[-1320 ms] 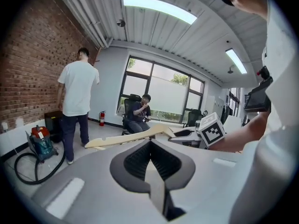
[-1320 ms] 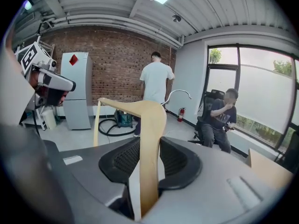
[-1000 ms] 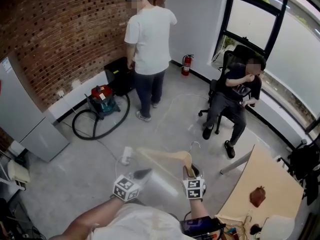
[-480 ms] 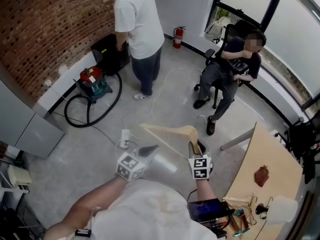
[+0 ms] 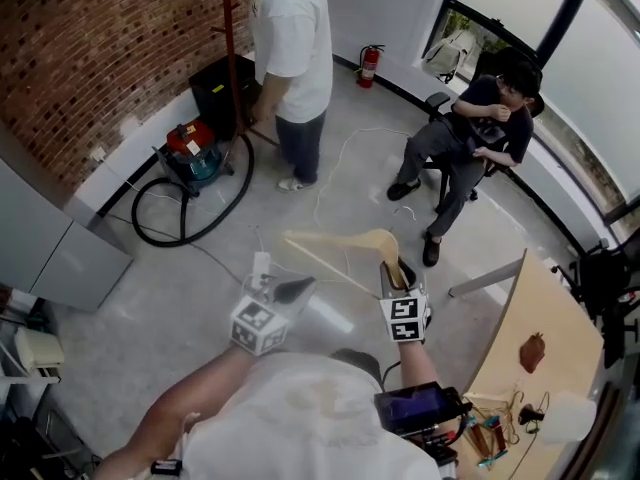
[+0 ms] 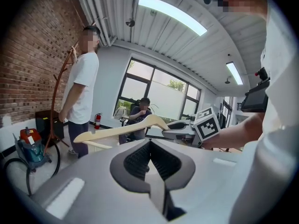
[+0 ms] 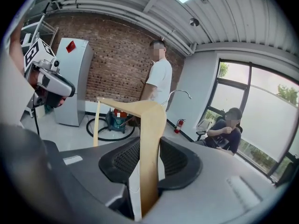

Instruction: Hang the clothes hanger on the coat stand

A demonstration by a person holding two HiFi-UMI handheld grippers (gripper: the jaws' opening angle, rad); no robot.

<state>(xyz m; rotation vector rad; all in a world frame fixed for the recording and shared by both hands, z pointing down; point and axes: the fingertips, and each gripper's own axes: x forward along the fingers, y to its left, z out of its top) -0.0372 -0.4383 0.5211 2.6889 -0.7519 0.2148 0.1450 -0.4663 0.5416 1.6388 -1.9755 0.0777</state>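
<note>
A pale wooden clothes hanger [image 5: 345, 251] with a metal hook is carried above the floor. My right gripper [image 5: 392, 280] is shut on one of its arms, and in the right gripper view that arm [image 7: 149, 139] runs up between the pads. My left gripper [image 5: 290, 290] is beside it on the left, shut with nothing in it. In the left gripper view the hanger [image 6: 121, 130] shows ahead of the jaws. The coat stand [image 5: 232, 58], a reddish-brown pole, rises at the brick wall beside a standing person. It also shows in the left gripper view [image 6: 58, 92].
A person in a white shirt [image 5: 292, 38] stands right next to the coat stand. A red and teal vacuum cleaner [image 5: 192, 153] with a looped black hose sits on the floor nearby. A seated person [image 5: 470, 133] is at the right, with a wooden table [image 5: 530, 308] below.
Both grippers and the hanger have advanced across the floor toward the brick wall. The coat stand's pole has come into view beside the standing person.
</note>
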